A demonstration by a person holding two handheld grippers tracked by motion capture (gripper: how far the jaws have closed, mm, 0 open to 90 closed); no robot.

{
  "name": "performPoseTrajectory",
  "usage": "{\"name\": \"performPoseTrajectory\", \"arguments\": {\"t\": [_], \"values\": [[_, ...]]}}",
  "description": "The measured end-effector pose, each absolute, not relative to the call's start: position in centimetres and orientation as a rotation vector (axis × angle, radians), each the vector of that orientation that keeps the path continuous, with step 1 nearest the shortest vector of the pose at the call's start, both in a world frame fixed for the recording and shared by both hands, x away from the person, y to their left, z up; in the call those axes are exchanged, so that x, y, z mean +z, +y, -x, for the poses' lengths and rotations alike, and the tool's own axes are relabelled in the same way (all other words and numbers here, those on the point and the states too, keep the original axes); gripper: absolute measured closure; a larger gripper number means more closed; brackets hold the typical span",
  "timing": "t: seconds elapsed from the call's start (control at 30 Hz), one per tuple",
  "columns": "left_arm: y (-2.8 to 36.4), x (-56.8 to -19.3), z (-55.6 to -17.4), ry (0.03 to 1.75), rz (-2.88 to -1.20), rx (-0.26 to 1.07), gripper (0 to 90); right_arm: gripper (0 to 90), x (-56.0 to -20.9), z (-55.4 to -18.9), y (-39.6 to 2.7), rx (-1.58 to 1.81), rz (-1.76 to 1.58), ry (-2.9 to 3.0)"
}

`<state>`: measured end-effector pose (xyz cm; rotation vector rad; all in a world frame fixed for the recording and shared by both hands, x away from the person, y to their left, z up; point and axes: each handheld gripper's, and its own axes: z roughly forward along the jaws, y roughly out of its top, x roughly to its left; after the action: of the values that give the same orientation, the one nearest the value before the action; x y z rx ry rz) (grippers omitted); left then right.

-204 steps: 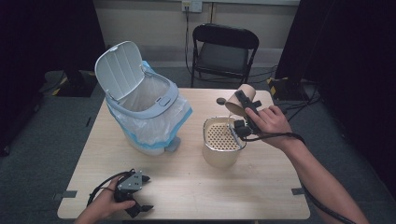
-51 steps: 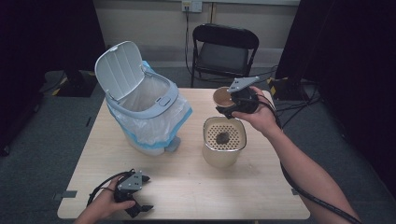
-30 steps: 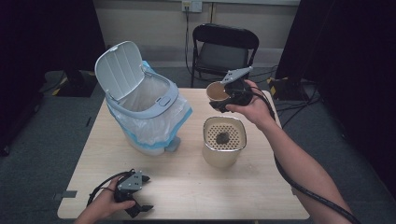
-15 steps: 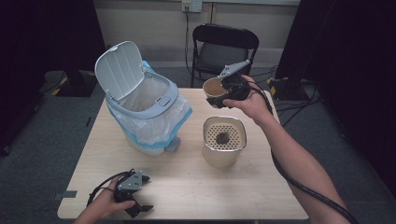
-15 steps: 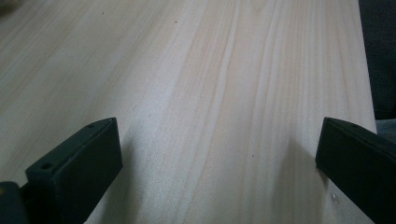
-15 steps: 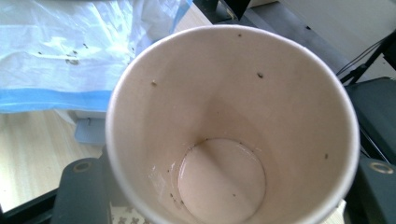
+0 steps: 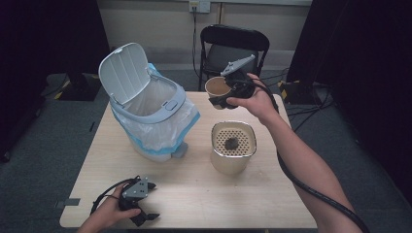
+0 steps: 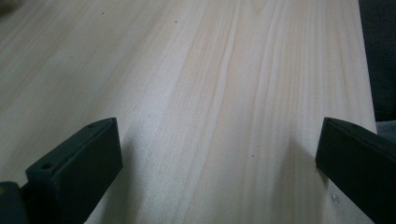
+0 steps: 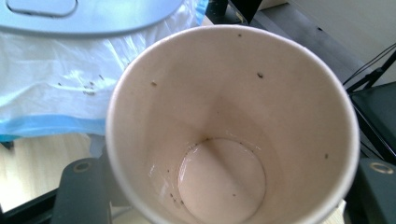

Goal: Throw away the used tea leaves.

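I had the right gripper [image 7: 219, 100] clamped on a paper cup [image 7: 217, 87], its jaws pressed to either side of the cup's wall, and I held it lifted above the far part of the wooden table [image 7: 204, 194], between the open-lidded bin [image 7: 145, 104] and the cream container with the perforated strainer top [image 7: 233, 145]. In the right gripper view the cup's inside [image 9: 224, 140] was all but empty, with a wet sheen at the bottom and a few dark specks clinging to the wall, while a dark clump of dregs [image 7: 231, 142] sat on the strainer, so I judged the draining step done and the disposal of the cup the step in hand. The cup's mouth leaned toward the bin, whose white liner bag [image 7: 160, 127] hung open under the raised lid [image 7: 122, 66]. My left gripper [image 7: 141, 201] rested idle on the near edge of the table, its jaws spread wide over bare wood. The next move, as I read it, called for carrying the cup leftward over the bin's rim, clearing the lid, and parting the jaws only once the cup stood squarely above the liner.
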<state>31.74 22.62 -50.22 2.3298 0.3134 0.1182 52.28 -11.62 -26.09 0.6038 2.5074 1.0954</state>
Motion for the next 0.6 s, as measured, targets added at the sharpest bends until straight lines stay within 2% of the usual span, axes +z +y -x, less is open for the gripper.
{"name": "performPoseTrajectory", "arguments": {"t": [0.6], "values": [[22.6, -50.2, -31.7, 0.314, -2.33, 0.118, 0.0, 29.0, -23.6, -52.9, -9.7, 1.141, -0.621, 2.542]]}}
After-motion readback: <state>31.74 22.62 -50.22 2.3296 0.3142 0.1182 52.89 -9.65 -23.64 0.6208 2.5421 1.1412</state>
